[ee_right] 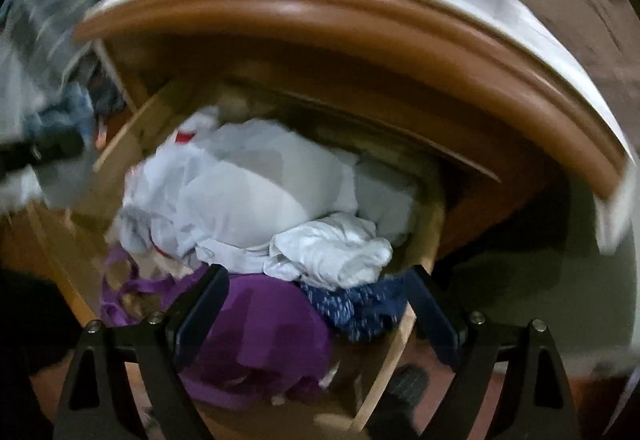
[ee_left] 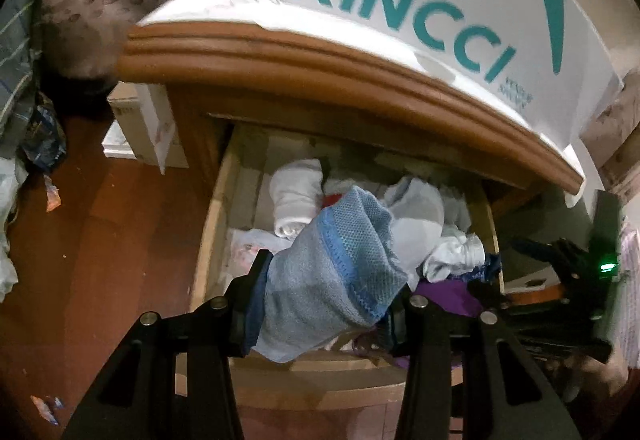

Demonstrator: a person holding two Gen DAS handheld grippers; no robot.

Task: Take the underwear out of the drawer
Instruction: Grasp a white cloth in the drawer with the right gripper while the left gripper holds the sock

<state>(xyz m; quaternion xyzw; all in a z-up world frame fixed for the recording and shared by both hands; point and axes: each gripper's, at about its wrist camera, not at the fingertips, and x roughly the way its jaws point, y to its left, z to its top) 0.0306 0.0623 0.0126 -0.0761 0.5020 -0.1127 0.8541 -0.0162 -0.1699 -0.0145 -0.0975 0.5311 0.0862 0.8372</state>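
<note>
A: Holding a light blue garment [ee_left: 332, 264] between its fingers, the left gripper [ee_left: 324, 300] is clamped on the cloth above the open drawer [ee_left: 216, 208]. I judge that piece to be the underwear, lifted off the pile but not yet carried clear of the drawer's front edge.

B: So the pick looks made and the carrying-out is left?

A: That is my reading. The blue cloth hangs over the drawer's near part, bunched, with its darker blue trim showing. Below and behind it lie a rolled white piece [ee_left: 296, 200], other white clothes [ee_left: 420, 216] and something purple [ee_left: 448, 294].

B: And the right gripper [ee_right: 316, 304]?

A: Its fingers stand spread wide with nothing between them, poised over the purple cloth [ee_right: 260, 324] and a dark blue patterned piece [ee_right: 360, 304] at the drawer's near right corner.

B: What does each camera add?

A: The left view alone shows the held garment, the white box [ee_left: 420, 0] with teal lettering on the cabinet top [ee_left: 320, 60], and the floor. The right view, though blurred, shows the white heap [ee_right: 248, 196] more fully and the patterned piece plainly.
</note>
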